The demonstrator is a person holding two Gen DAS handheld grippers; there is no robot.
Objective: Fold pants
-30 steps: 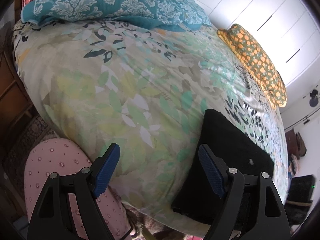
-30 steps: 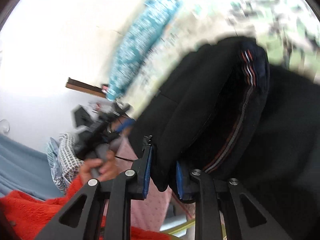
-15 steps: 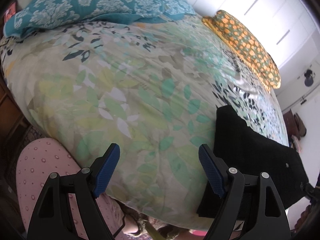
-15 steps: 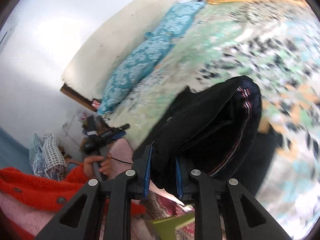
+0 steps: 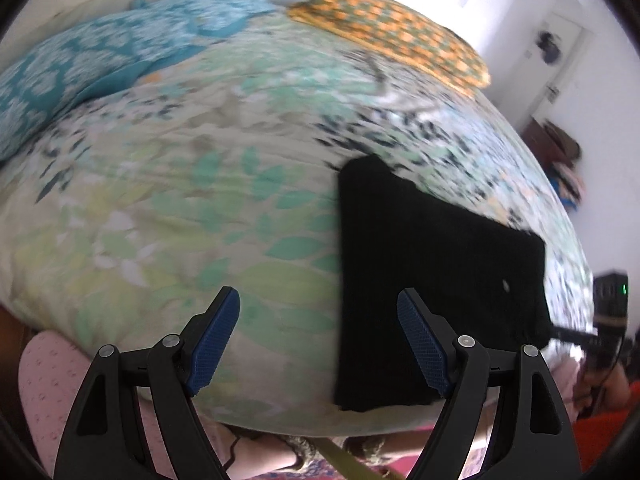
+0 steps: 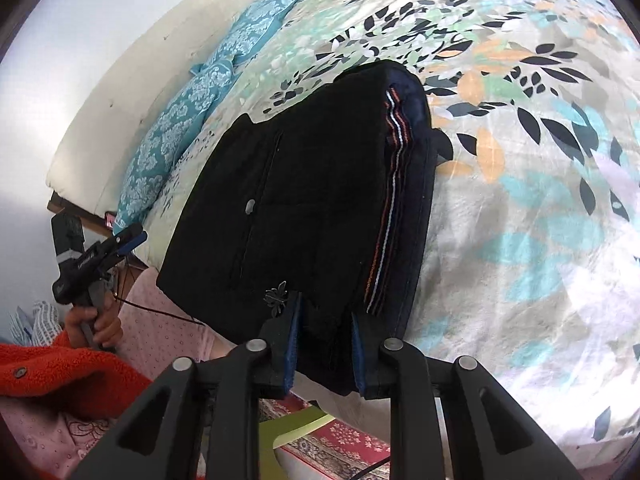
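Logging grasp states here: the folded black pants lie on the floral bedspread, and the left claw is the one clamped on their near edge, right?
Not quite. The right claw is clamped on the pants, as the right wrist view shows. The left claw is open and holds nothing. The pants do lie folded on the floral bedspread.

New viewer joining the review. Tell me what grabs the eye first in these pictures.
The black folded pants lie at the near edge of the leaf-print bedspread, pinched by the right gripper. The left gripper hovers open beside them. A teal pillow and an orange pillow sit at the head.
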